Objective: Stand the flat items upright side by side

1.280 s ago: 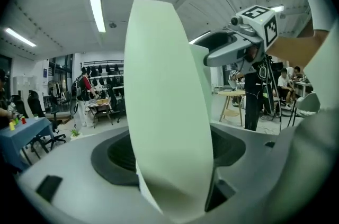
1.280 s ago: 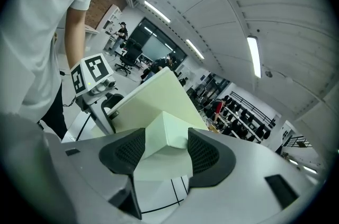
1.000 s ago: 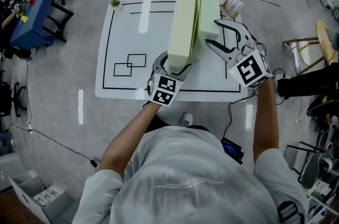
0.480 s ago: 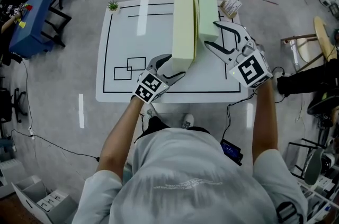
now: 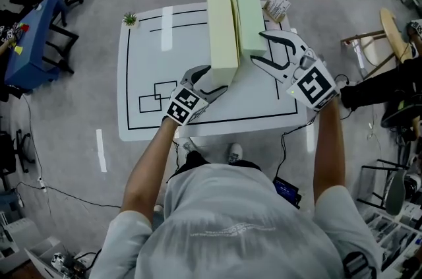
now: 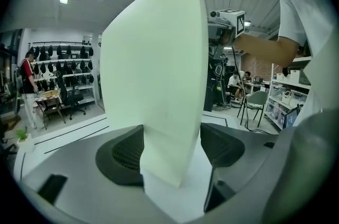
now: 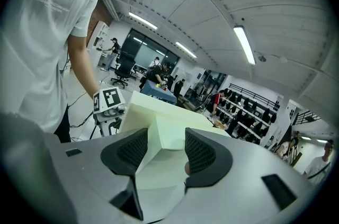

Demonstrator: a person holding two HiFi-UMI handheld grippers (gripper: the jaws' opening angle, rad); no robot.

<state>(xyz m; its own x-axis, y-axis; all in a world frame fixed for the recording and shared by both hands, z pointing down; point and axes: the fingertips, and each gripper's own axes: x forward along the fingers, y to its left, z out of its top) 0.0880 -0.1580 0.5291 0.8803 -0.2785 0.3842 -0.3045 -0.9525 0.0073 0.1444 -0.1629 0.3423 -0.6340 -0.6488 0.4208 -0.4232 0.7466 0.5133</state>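
Observation:
Two pale green foam slabs stand upright side by side on the white table (image 5: 145, 60). The left slab (image 5: 222, 27) fills the left gripper view (image 6: 153, 85). My left gripper (image 5: 210, 76) holds its near bottom end, with both pads against its faces (image 6: 170, 146). The right slab (image 5: 247, 10) stands right beside it, faces nearly touching. My right gripper (image 5: 258, 48) reaches in from the right and is closing on that slab's near end. The slab's corner (image 7: 169, 138) sits between its pads (image 7: 166, 151).
The table carries black outline markings. A small potted plant (image 5: 130, 19) sits at its far left corner and a packet (image 5: 277, 6) at its far right. A blue table (image 5: 30, 40) stands left, a chair (image 5: 389, 40) right, cables on the floor.
The left slab leaned against the right one a second ago; it now stands straight beside it. My left gripper shifted a little to the left at its base. The right gripper stayed on its slab.

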